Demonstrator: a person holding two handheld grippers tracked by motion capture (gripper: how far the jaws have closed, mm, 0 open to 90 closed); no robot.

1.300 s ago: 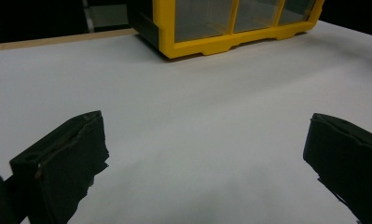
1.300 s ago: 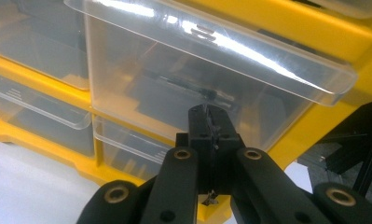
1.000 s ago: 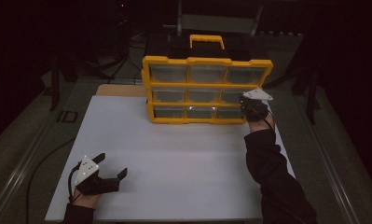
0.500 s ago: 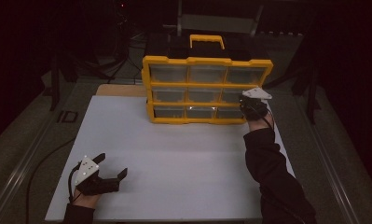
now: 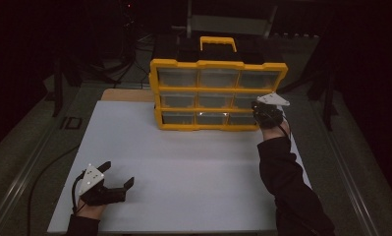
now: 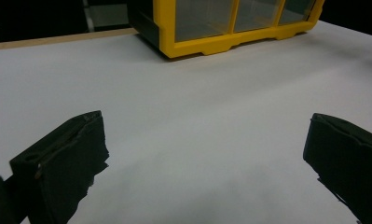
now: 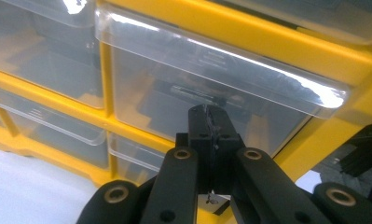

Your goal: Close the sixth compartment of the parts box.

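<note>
A yellow organiser (image 5: 218,65) with three rows of clear drawers stands at the back of the white tabletop (image 5: 193,167). My right gripper (image 5: 259,109) is at its right end, level with the middle row. In the right gripper view the jaws (image 7: 210,114) are pressed together, their tip right at the front of a clear drawer (image 7: 263,98), just under its lip. I see nothing between them. My left gripper (image 5: 119,173) rests at the front left of the table, open, its jaws (image 6: 207,154) wide apart over bare white surface.
The organiser's yellow frame (image 6: 207,44) is far ahead in the left gripper view. A yellow carry handle (image 5: 218,42) rises behind its top edge. A strip of wooden board (image 5: 127,95) lies at the table's back left. Dark floor and cables surround the table.
</note>
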